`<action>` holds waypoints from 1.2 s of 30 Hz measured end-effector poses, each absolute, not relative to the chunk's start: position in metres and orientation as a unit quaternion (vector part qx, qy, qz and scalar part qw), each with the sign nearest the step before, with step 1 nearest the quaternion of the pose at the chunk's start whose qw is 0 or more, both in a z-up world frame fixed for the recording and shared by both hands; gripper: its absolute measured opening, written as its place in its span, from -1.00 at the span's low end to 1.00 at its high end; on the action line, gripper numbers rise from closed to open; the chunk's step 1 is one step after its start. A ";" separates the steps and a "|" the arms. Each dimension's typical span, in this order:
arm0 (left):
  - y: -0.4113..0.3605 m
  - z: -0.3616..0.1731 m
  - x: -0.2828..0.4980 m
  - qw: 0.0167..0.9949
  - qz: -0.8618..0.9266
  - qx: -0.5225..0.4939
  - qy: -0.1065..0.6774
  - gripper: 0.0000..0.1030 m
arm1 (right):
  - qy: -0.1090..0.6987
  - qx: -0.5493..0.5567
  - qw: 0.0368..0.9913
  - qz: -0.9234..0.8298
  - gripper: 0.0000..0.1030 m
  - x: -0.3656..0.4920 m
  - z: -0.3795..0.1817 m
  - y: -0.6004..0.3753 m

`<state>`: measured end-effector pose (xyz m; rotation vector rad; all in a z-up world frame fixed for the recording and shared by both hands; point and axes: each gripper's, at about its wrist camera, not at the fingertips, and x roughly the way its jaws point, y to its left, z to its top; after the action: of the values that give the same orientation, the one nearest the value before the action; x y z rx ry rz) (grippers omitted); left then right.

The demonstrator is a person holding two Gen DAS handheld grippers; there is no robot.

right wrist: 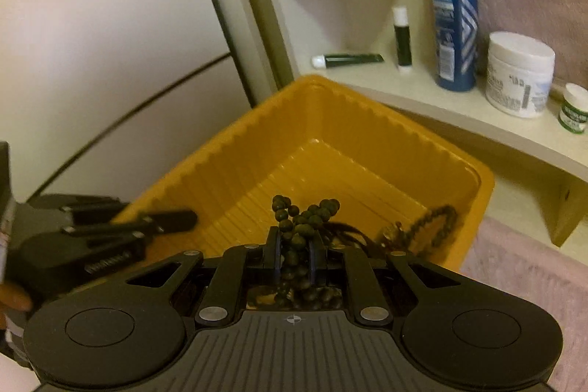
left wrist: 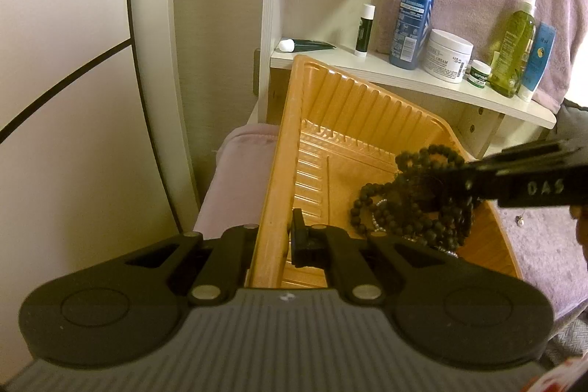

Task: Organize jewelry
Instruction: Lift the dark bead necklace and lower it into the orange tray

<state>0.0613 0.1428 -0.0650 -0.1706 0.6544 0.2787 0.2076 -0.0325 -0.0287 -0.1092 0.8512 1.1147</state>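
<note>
An orange ribbed plastic tray [left wrist: 330,120] [right wrist: 330,120] stands tilted below a shelf. My left gripper [left wrist: 273,241] is shut on the tray's near left rim, one finger inside the wall, one outside. It also shows in the right wrist view [right wrist: 154,223] at the tray's left edge. My right gripper [right wrist: 296,245] is shut on a bunch of black bead strands [right wrist: 301,219] and holds them over the tray. In the left wrist view it [left wrist: 441,179] reaches in from the right into the black beads [left wrist: 415,208]. More beads [right wrist: 437,219] and a thin silver piece [left wrist: 378,219] lie in the tray.
A white shelf [left wrist: 422,76] behind the tray carries a blue bottle [left wrist: 411,13], a white cream jar [left wrist: 446,56], a green oil bottle [left wrist: 514,54], a lip balm stick [left wrist: 364,30] and a green tube [left wrist: 308,43]. Pink cloth [left wrist: 235,179] lies under the tray. A small earring [left wrist: 520,220] rests on the cloth at right.
</note>
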 end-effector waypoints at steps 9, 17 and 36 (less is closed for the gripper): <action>0.143 -0.065 0.063 0.933 0.139 -0.082 0.323 -0.91 | 0.381 -0.083 0.770 0.504 0.08 0.197 -0.035 -0.033; 0.143 -0.064 0.064 0.932 0.140 -0.082 0.324 -0.91 | 0.373 -0.068 0.781 0.497 0.12 0.200 -0.026 -0.041; 0.144 -0.065 0.066 0.931 0.142 -0.083 0.327 -0.91 | 0.377 0.052 0.818 0.430 0.14 0.198 -0.010 -0.138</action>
<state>0.0665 0.1436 -0.0645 -0.1693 0.6696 0.2914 0.1982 -0.1377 -0.0105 0.1108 0.8033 0.9171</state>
